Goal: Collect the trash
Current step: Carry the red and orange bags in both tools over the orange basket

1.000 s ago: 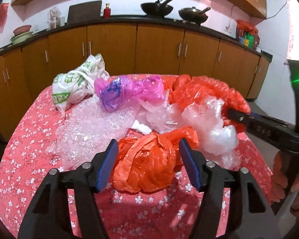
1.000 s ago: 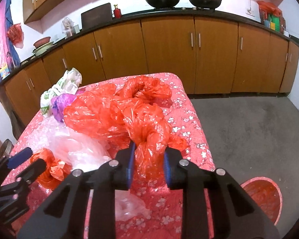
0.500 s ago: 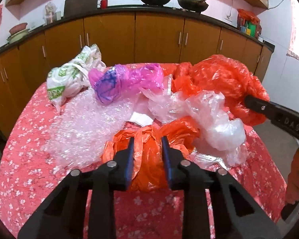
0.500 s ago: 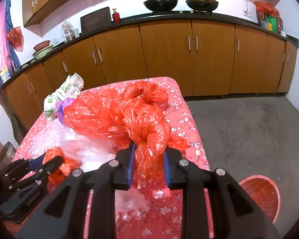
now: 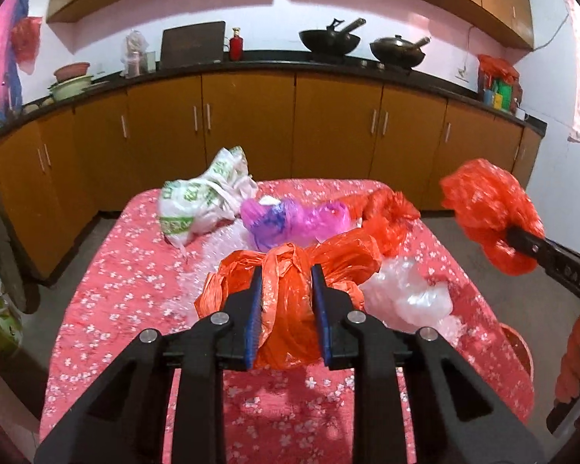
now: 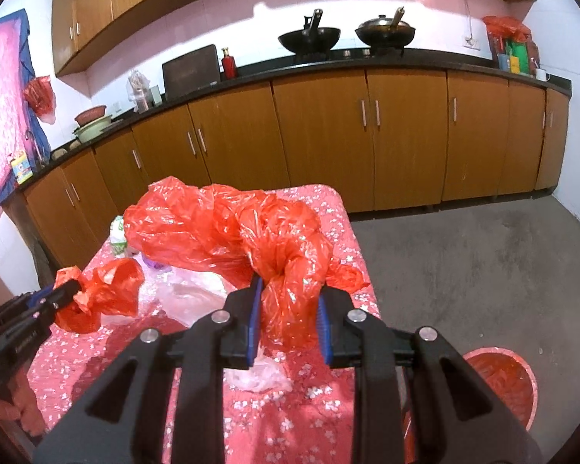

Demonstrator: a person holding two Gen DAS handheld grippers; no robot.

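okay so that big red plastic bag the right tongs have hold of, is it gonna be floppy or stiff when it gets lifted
Probably floppy: the big red bag is thin, crinkled film that bunches where the right tongs pinch it. Likely light, since it looks empty and see-through. The rest still drapes toward the table, so it may trail and drag.

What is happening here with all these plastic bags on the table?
A person is collecting trash with a gripper in each hand. The left gripper is shut on a crumpled orange bag, and the right gripper is shut on a large red bag. On the pink floral table lie a white and green bag, a purple bag and clear plastic. A red bin stands on the floor beside the table.
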